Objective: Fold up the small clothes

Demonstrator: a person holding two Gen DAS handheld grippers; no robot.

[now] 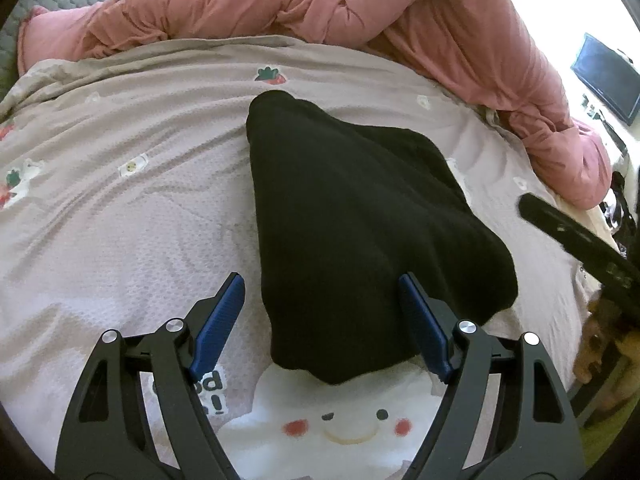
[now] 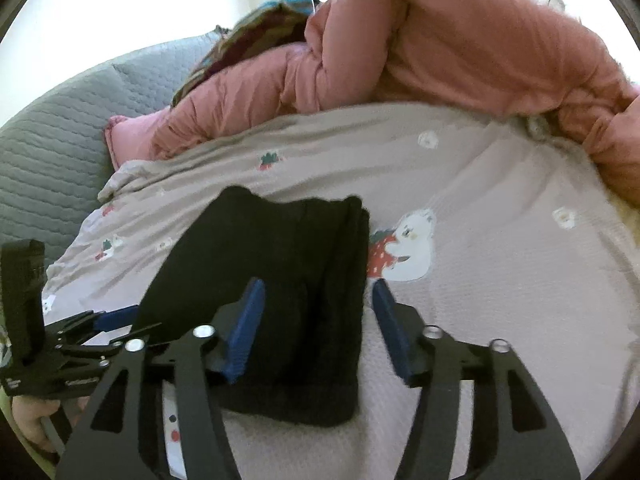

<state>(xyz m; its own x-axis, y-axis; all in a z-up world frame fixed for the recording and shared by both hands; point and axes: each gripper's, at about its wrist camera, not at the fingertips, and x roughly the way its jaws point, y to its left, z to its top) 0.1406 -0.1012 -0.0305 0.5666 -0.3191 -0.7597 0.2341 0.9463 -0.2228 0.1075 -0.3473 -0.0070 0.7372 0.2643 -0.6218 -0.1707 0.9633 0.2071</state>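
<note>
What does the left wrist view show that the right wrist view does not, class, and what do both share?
Only the left wrist view: a dark screen at the far right, and a smiling white face print on the bedspread near the left tool.

Only the right wrist view: a grey quilted surface at left, a bear-and-strawberry print, and a hand holding the other tool.

Both: the folded black garment on the patterned bedspread, the pink puffy quilt behind, and open blue-padded tools with nothing gripped.

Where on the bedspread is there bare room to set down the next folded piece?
Bare stretches of grey cartoon-print bedspread lie on both sides of the folded black garment, and between it and the bunched pink quilt. The near edge is crowded: left gripper and right gripper flank the garment.
</note>
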